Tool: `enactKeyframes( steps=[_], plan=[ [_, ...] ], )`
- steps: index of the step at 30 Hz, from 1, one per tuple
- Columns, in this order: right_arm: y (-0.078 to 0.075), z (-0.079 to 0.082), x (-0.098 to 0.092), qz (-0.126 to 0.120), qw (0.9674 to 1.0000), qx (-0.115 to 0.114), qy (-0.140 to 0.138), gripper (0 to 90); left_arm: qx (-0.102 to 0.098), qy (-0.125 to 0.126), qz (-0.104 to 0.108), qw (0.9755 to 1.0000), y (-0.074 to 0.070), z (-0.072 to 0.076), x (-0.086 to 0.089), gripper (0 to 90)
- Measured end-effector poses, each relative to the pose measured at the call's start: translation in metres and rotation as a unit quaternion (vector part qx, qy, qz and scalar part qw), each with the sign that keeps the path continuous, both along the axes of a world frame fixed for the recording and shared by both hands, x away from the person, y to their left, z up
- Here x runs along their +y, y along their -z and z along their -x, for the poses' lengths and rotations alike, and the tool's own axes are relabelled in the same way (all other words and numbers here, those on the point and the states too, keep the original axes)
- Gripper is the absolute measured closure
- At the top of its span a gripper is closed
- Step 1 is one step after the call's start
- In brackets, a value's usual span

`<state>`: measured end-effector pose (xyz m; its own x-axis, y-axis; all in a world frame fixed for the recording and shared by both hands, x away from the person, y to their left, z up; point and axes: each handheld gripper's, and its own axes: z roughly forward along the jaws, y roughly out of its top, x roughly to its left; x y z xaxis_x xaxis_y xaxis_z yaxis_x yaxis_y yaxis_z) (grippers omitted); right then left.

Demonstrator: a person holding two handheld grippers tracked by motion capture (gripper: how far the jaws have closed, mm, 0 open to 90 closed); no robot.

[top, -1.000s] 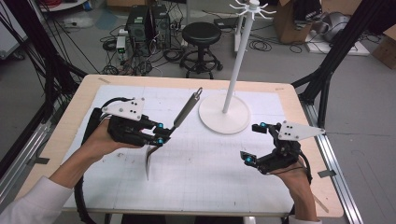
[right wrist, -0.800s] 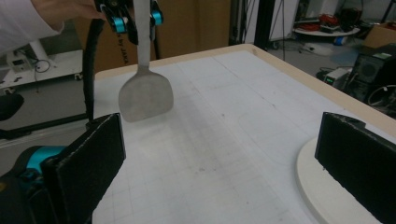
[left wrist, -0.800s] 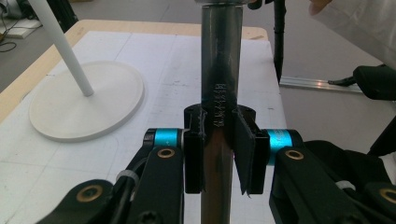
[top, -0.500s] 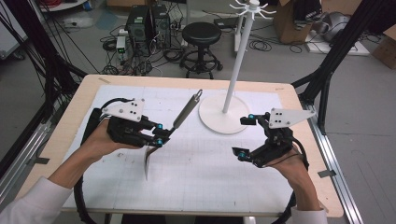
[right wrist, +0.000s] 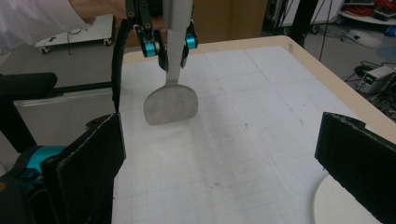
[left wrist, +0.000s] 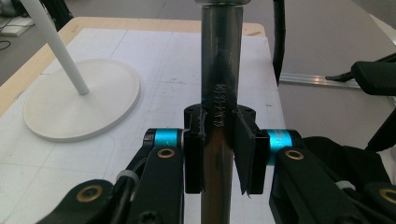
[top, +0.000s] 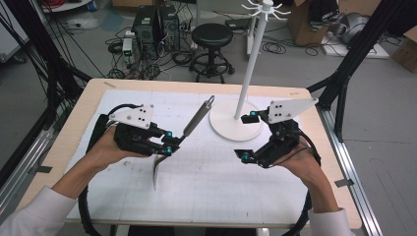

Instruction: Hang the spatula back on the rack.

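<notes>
A metal spatula hangs tilted over the white mat, handle end up toward the far side and flat blade low near the mat. My left gripper is shut on its handle, a pad pressing on each side. On the right of the table my right gripper is lifted off the mat, its jaws wide open with nothing between them. In the right gripper view those jaws frame the blade from some way off. The left gripper also appears there, clamped on the handle.
A white rack with a round base and a tall pole topped by hooks stands at the far middle, just beyond my right gripper. The white gridded mat covers the wooden table. A stool and cables lie on the floor behind.
My right gripper has risen from the mat and moved toward the rack's base, still open. The left gripper and the spatula have stayed where they were.
</notes>
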<state>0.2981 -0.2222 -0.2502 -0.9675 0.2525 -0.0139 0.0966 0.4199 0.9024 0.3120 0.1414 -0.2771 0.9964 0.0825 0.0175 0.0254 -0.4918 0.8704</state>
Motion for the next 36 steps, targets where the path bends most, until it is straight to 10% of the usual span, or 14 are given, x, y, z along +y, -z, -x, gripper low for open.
enactKeyframes(
  steps=[36],
  plan=[
    [-0.049, -0.009, 0.071, -0.019, 0.9954, -0.003, -0.094, 1.2, -0.002, 0.012, 0.007, 0.9999, -0.002, 0.003, -0.001, 74.7]
  ],
)
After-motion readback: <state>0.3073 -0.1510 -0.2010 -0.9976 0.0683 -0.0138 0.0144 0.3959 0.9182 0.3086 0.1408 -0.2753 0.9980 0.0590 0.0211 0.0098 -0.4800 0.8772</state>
